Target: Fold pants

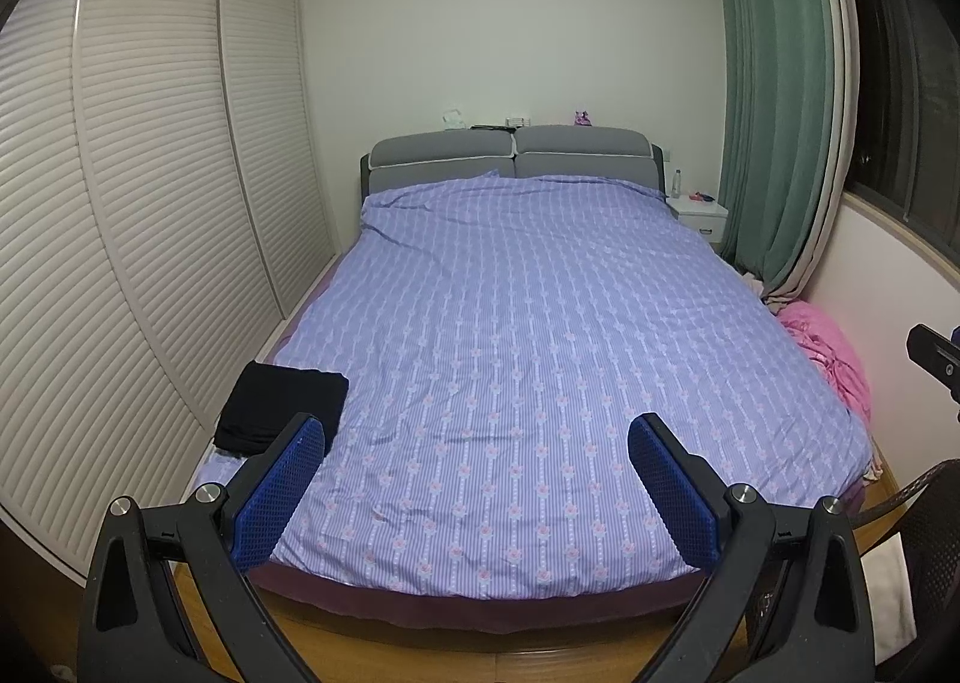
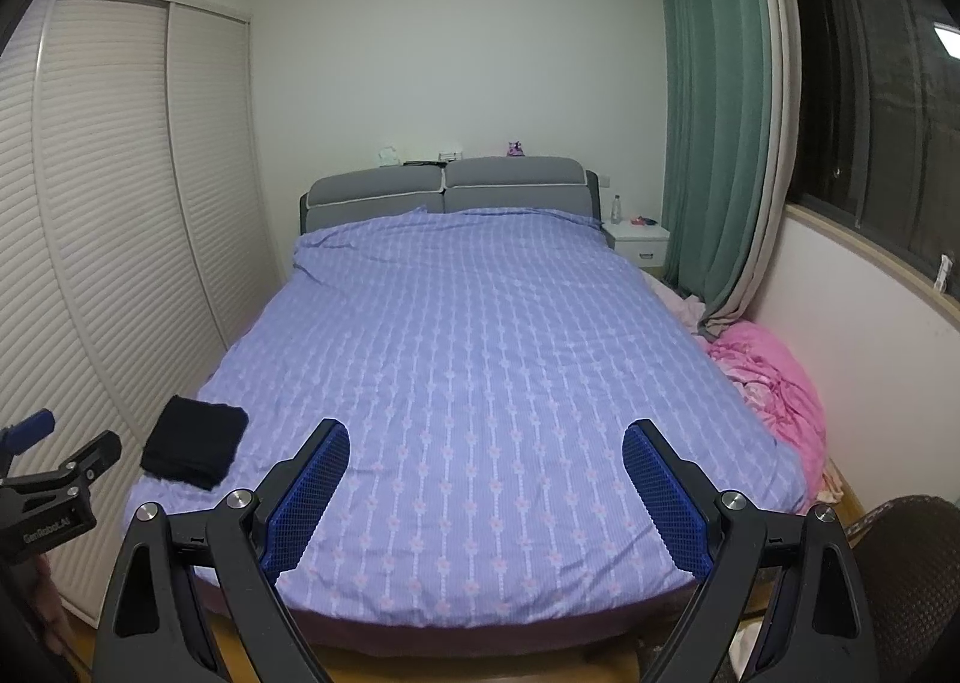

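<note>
1. Both tongs hung spread wide and empty over the foot of the bed [image 1: 510, 323]: the left tongs [image 1: 477, 443] and the right tongs [image 2: 486, 446] each showed blue pads far apart with nothing between them.
2. The pants [image 1: 282, 404] lay on the bed just ahead of the left tongs' left finger, near the bed's left edge; from the right tongs they sat well off to the left and a little ahead [image 2: 195, 440].
3. They looked already folded: a compact, dark, roughly square stack with layered edges along its near side, lying flat on the purple cover (black cloth hid any finer creases).
4. My judgement is that the task was at or near its end, with neither tool touching the cloth.
5. Risks from here:
   - The stack sat close to the bed's edge beside the wardrobe [image 1: 120, 203]; a nudge from the left tongs could push it over the side.
   - Pinching only the top layer would peel the fold open, since loose layers slide on each other.
   - Dragging it could bunch the cover beneath and skew the stack.
   - The two tools were near each other at the frame edges, so a crossing reach might make them collide.
</note>
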`<state>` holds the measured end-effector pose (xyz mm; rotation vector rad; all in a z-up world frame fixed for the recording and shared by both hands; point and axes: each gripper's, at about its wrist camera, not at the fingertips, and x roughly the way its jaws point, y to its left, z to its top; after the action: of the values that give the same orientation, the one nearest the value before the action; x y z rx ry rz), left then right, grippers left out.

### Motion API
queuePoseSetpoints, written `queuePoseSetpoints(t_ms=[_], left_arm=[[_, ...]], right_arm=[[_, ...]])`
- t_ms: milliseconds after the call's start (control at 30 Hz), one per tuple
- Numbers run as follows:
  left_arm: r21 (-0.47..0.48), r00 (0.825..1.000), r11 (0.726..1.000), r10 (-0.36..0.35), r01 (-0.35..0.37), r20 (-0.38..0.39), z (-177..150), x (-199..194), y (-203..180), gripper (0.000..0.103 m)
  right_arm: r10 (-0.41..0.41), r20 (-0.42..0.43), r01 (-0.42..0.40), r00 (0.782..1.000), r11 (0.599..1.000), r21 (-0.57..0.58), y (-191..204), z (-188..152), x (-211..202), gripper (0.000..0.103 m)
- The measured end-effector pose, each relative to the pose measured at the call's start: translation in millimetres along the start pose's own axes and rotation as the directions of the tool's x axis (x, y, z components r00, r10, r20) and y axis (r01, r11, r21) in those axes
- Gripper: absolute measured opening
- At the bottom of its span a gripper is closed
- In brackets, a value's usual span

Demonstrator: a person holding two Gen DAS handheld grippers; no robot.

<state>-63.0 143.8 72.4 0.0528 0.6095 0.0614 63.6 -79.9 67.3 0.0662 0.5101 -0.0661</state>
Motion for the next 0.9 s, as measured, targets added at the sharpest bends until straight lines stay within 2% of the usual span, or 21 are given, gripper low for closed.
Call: queuePoseSetpoints(t_ms=[900], left_arm=[[-0.009,1.000,1.000,-0.006,0.006,0.007,5.4,-6.7,2.4,0.103]], right_arm=[[0.017,0.015,-0.017,1.000,1.000,-0.005,-0.5,0.9,-5.5,0.093]])
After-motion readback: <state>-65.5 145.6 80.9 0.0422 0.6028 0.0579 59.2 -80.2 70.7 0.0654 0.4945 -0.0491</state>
